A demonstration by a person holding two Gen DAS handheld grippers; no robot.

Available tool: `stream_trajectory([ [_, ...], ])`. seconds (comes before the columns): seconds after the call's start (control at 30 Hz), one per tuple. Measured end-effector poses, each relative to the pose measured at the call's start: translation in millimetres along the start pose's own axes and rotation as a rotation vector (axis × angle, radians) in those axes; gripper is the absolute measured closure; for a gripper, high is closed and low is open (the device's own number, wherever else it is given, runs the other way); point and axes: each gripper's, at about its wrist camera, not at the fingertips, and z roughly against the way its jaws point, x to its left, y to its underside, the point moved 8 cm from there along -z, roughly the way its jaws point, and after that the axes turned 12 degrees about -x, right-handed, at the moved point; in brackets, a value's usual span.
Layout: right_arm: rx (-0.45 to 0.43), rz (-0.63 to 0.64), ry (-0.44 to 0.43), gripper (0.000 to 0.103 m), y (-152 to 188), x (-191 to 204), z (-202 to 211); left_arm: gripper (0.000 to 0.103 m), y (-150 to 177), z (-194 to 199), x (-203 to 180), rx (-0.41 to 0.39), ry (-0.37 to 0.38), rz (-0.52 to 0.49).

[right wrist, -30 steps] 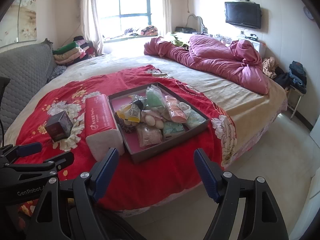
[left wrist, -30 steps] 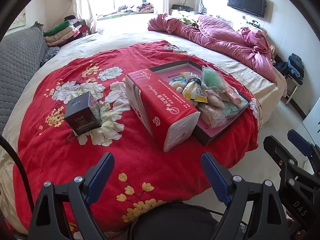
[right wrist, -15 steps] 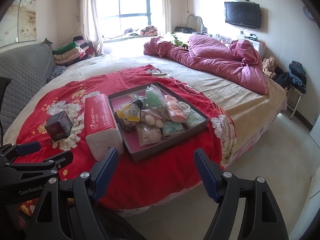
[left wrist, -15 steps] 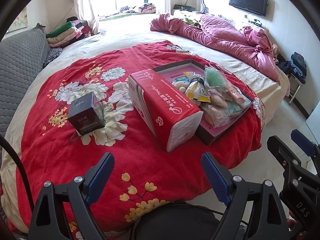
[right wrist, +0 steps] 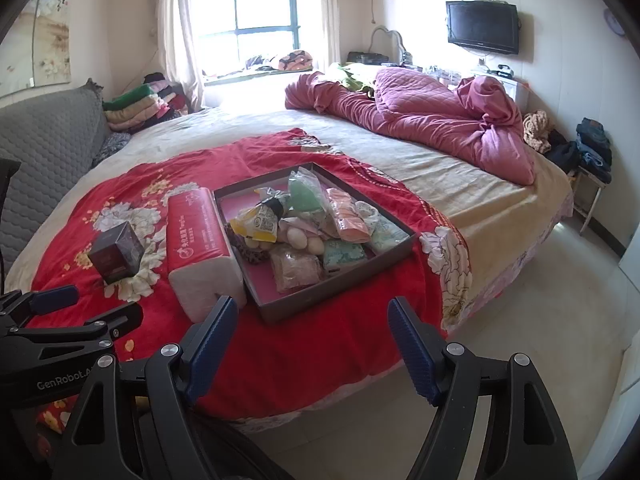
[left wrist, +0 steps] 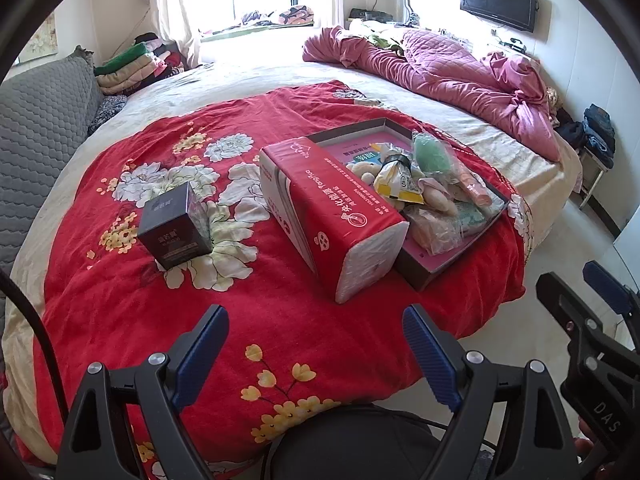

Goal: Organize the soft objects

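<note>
Both grippers hang wide and empty at the bed's edge: my left gripper (left wrist: 316, 344) short of the red tissue pack (left wrist: 332, 216), my right gripper (right wrist: 312, 340) short of the shallow box (right wrist: 340, 292), which lies just ahead of it, touching the pack's side. Heaped in that box are the soft packets (right wrist: 316, 224), well beyond my pads. I judge them light, squashy and slick in their plastic wrap; the peach packet (right wrist: 347, 216) on top looks easiest, pinched across its middle. A dark small box (left wrist: 174, 228) stands ahead-left of my left gripper, apart from the pack.
</note>
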Motion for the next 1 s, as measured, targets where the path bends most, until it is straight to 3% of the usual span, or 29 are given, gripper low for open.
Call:
stream_trajectory([
  [1.0,-0.001,0.001,0.005,0.025,0.1,-0.6,0.9,0.015,2.3,-3.4,-3.4,0.009,0.015,-0.005],
])
